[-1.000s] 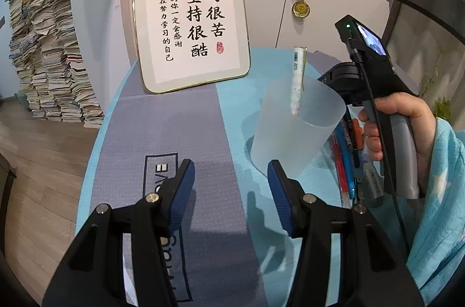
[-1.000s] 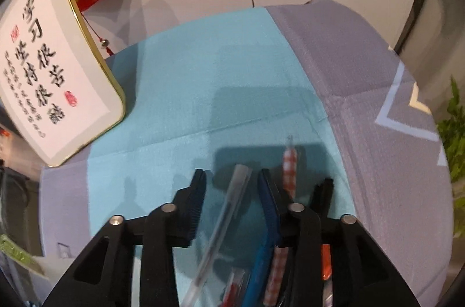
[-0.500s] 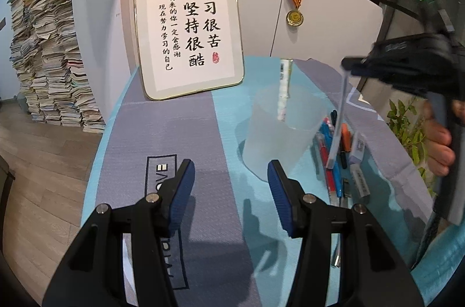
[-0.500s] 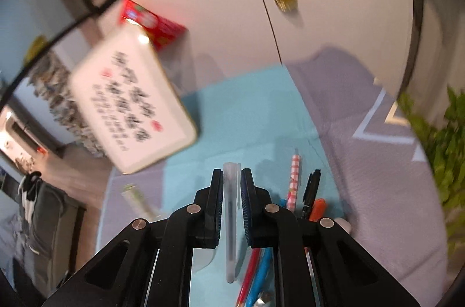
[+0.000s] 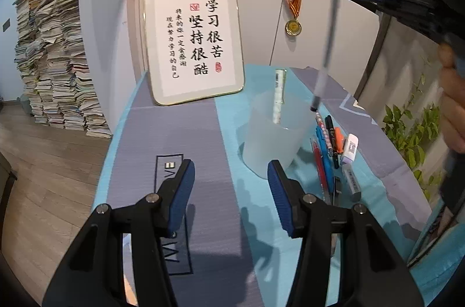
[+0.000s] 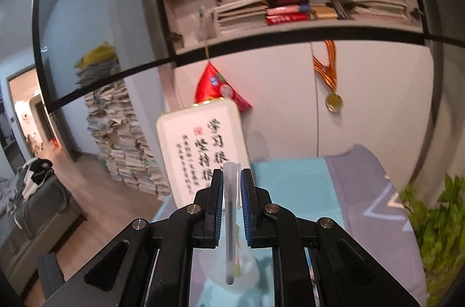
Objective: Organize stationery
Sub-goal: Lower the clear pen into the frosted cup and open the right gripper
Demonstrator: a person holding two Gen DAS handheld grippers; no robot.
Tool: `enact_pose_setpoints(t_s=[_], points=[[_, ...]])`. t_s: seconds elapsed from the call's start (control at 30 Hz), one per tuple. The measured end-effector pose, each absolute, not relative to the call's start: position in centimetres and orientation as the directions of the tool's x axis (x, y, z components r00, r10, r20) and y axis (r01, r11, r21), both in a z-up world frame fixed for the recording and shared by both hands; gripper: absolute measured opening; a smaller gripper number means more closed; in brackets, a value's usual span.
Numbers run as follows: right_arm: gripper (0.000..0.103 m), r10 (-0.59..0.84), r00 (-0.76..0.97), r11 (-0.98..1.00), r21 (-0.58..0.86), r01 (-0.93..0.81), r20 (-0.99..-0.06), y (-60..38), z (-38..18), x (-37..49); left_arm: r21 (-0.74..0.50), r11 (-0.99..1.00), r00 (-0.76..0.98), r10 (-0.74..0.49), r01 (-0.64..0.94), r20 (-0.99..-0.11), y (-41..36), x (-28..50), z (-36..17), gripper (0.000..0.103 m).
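My right tongs (image 6: 231, 185), raised, clench a clear pen (image 6: 230, 219) hanging above the frosted cup (image 5: 276, 138). My left tongs (image 5: 229, 176) hover released, angled down over the worktop (image 5: 180, 132).

Black left tool (image 5: 229, 182), ribbed blue pads (image 5: 183, 185), silver screws, black right tool (image 6: 232, 187)

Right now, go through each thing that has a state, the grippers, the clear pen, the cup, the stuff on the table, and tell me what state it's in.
Right gripper: shut on the clear pen.
Clear pen: held in the air, hanging tip down above the cup's far side.
Left gripper: open, empty.
Frosted cup: upright, one ruler-like stick inside.
Pens and erasers: lying flat beside the cup.
Framed calligraphy: propped upright.
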State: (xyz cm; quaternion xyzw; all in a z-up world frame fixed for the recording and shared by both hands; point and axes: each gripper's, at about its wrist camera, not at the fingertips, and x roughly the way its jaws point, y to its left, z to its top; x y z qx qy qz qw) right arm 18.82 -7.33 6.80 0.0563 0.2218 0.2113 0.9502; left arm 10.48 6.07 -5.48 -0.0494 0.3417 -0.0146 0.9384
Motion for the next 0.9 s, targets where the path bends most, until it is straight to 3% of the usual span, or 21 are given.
enact_pose_setpoints(t_s=[0.37, 0.67, 0.9], points=[[0.013, 0.411, 0.75, 0.911, 0.255, -0.324, -0.519, -7.8, 1.9, 22.3, -0.103, 0.995, 0.755, -0.064, -0.004, -0.652, 6.3, 10.8, -6.1, 0.05], [0.013, 0.415, 0.726, 0.909, 0.223, -0.352, -0.548, -7.6, 0.6, 21.4, -0.094, 0.996, 0.753, -0.072, 0.013, -0.654, 5.5, 10.6, -6.1, 0.05], [0.013, 0.397, 0.756, 0.917, 0.182, -0.356, -0.52, -8.0, 0.8, 20.1, -0.091, 0.996, 0.755, -0.072, 0.017, -0.652, 5.0, 10.3, -5.9, 0.05]])
